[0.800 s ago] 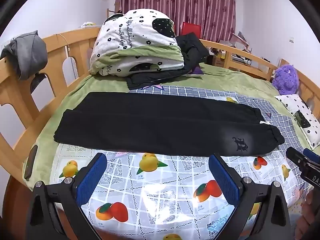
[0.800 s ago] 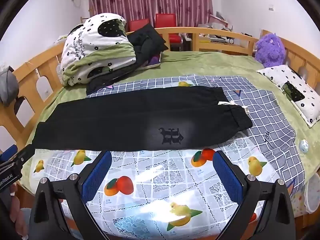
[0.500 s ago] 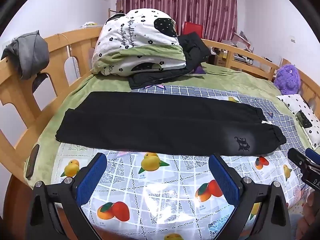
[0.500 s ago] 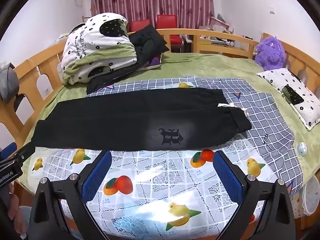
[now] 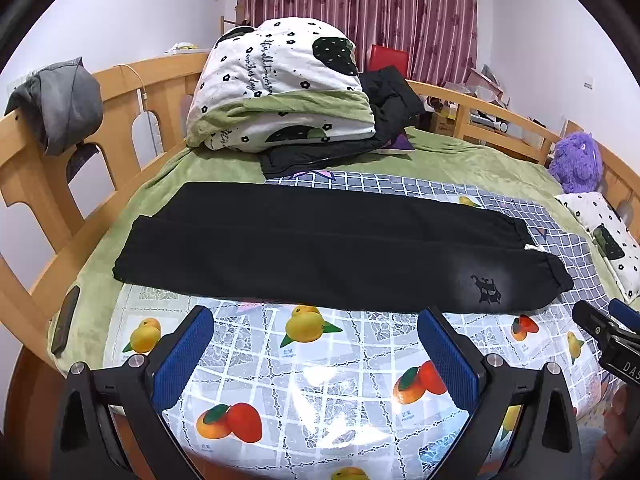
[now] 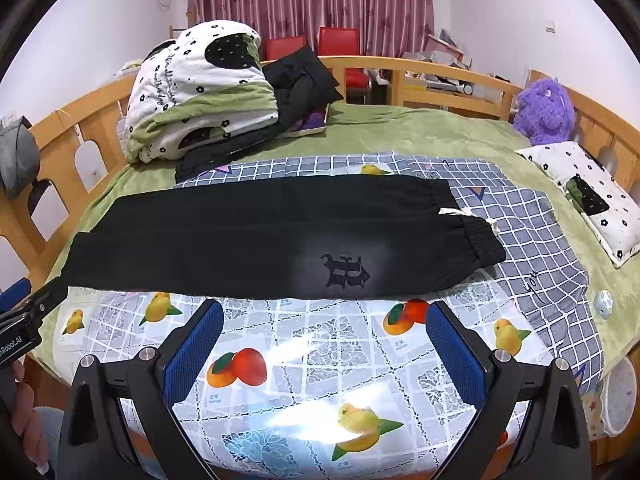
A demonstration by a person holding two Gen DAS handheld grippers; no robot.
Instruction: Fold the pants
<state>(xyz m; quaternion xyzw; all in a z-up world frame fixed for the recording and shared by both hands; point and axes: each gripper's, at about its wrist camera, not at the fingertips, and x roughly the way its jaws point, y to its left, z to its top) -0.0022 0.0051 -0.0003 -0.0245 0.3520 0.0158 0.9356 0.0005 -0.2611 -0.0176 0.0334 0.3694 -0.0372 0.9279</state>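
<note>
Black pants [image 5: 320, 252] [image 6: 256, 240] lie flat across the bed, folded lengthwise with one leg over the other, waist at the left and cuffs at the right. A dark emblem [image 6: 345, 272] shows on the near leg. My left gripper [image 5: 316, 344] hovers open above the fruit-print cloth, short of the pants' near edge, with nothing between its blue pads. My right gripper [image 6: 324, 340] is open too, just short of the emblem. Each gripper's tip pokes into the other's view at the side.
A fruit-print plastic cloth [image 6: 328, 344] covers the near bed, over a checked sheet [image 6: 532, 240]. A folded quilt [image 5: 280, 88] and dark clothes [image 6: 300, 80] lie at the back. A purple plush [image 6: 544, 108], a pillow [image 6: 588, 192], wooden rails [image 5: 120, 96] and a phone [image 5: 66, 320] ring the bed.
Both views have shifted slightly, so the pants sit a little higher and further right in the left wrist view. The grippers stay open and the pants have not moved.
</note>
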